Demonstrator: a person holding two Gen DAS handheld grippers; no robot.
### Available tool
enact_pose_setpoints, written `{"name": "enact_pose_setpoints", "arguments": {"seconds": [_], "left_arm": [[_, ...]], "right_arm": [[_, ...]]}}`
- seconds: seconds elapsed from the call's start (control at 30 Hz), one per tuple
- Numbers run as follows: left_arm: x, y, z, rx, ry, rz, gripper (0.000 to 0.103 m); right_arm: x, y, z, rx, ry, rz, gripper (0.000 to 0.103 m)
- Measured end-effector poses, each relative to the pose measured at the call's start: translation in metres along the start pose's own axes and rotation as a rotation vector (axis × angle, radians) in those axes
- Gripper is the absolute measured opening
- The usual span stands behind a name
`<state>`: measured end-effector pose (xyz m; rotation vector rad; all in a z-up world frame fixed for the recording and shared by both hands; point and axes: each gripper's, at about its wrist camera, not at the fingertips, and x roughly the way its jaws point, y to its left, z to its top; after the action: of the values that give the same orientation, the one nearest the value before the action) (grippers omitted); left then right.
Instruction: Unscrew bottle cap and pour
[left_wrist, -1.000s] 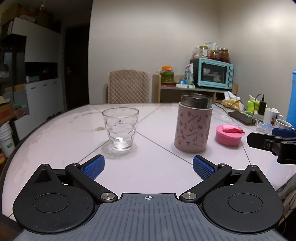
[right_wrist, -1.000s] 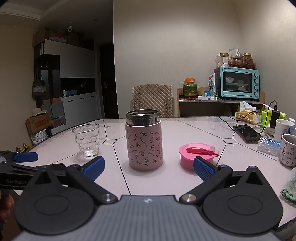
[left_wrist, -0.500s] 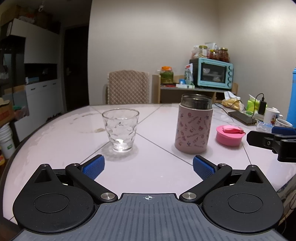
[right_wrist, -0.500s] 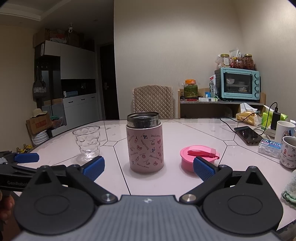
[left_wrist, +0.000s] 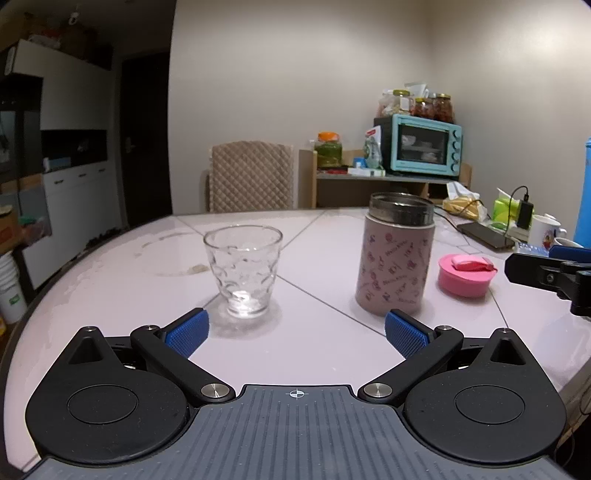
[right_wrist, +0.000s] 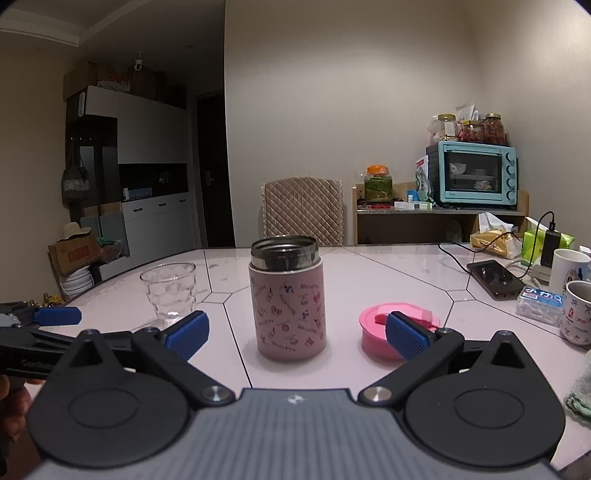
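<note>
I hold my left gripper and right gripper low over the table, both with fingers spread wide and gripping nothing. The pink flask stands upright and uncapped between the glass and its pink cap, which lies just beside it.

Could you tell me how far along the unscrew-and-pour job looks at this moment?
Done: the pink cap is off and lies on the table beside the open pink bottle. In hand: nothing; the left gripper and right gripper are both open and short of the bottle. Left: whether anything was poured is unclear; the glass looks nearly empty.
</note>
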<state>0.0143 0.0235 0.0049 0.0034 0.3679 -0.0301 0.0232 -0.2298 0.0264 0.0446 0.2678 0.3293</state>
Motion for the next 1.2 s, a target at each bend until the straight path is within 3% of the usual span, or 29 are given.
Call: {"name": "enact_pose_setpoints", "arguments": {"seconds": [0.33, 0.87, 1.2], "left_arm": [[0.033, 0.022, 0.014, 0.025, 0.009, -0.003, 0.103], [0.098, 0.047, 0.026, 0.070, 0.022, -0.066, 0.103], [0.116, 0.051, 0.025, 0.072, 0.034, -0.079, 0.103]], "right_arm": [[0.024, 0.004, 0.011, -0.009, -0.004, 0.006, 0.103], [0.071, 0.007, 0.012, -0.002, 0.036, -0.005, 0.103], [0.087, 0.009, 0.009, -0.005, 0.055, -0.010, 0.103]]}}
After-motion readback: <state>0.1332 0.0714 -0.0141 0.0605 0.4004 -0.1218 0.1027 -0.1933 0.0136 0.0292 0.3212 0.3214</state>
